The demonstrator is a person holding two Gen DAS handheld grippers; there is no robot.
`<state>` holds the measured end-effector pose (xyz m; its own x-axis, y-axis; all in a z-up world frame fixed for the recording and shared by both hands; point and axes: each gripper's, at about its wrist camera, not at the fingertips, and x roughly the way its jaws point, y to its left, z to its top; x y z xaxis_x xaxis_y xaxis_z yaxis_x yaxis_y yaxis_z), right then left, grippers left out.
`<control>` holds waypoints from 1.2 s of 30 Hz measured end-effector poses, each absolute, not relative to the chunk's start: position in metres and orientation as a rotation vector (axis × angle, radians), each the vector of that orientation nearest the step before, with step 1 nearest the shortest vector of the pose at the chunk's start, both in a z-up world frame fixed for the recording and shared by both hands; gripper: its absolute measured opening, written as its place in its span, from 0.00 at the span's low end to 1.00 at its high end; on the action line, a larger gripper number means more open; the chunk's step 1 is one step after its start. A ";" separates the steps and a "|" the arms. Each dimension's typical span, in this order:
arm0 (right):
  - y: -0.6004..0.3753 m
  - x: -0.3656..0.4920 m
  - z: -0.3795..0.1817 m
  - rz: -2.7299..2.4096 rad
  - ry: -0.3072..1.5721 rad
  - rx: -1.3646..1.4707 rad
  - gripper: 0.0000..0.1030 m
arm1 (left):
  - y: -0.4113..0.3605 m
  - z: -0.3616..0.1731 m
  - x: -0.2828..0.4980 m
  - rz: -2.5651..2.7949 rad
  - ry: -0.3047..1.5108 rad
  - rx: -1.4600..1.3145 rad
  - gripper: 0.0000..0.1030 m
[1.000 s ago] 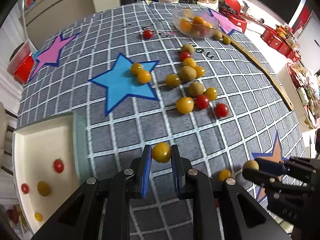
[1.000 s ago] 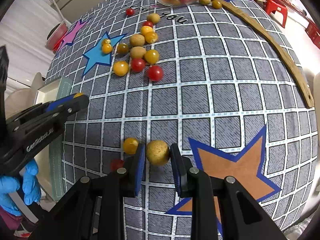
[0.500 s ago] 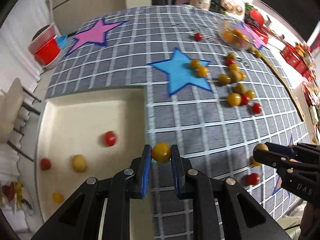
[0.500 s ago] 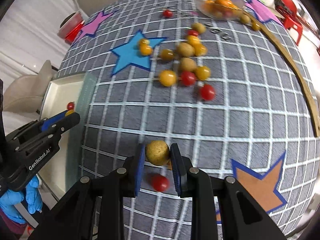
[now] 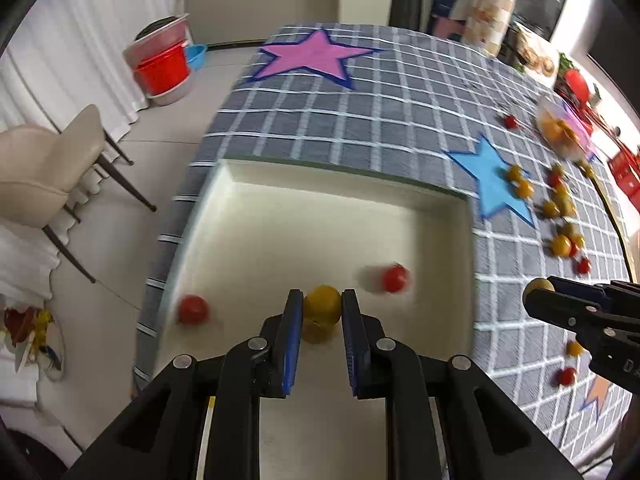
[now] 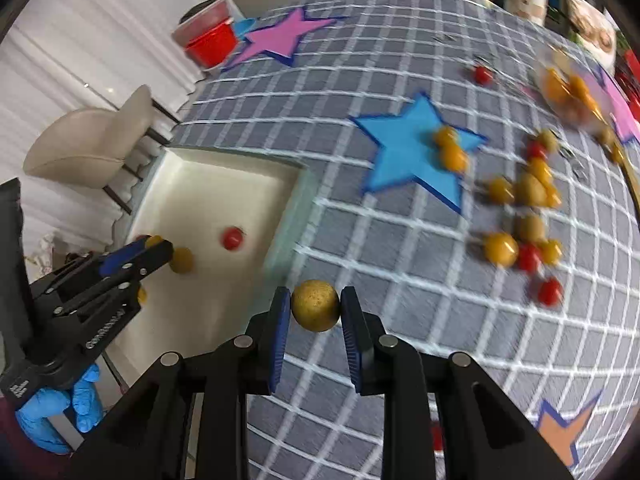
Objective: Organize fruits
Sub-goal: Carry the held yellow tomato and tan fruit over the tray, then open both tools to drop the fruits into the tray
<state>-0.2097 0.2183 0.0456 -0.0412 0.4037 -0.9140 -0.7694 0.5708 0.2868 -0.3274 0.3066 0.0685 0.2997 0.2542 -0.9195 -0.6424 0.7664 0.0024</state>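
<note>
Yellow tomato [image 5: 322, 304] clamped in left gripper [image 5: 321, 312] above tray [image 5: 344, 200]; speckled brown fruit [image 6: 315, 310], possibly longan, pinched in right gripper [image 6: 314, 316].

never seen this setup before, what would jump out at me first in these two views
Each gripper pinches a small round fruit: the left gripper holds a yellow tomato over the cream tray, and the right gripper holds a speckled brown fruit just beside the tray's edge. Behind them, the grey grid tablecloth shows a blue star and a scatter of red and yellow fruit to its right.
</note>
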 end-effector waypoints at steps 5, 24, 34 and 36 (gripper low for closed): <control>0.257 -0.215 0.048 1.023 1.287 -0.365 0.27 | 0.337 0.060 -0.328 0.658 1.107 -0.422 0.20; 0.329 -0.207 0.002 0.975 1.360 -0.437 0.27 | 0.362 0.025 -0.314 0.674 1.172 -0.389 0.20; 0.337 -0.210 -0.006 0.987 1.354 -0.451 0.27 | 0.360 0.026 -0.312 0.671 1.172 -0.375 0.21; 0.338 -0.210 -0.006 0.993 1.362 -0.444 0.27 | 0.360 0.026 -0.314 0.670 1.172 -0.383 0.21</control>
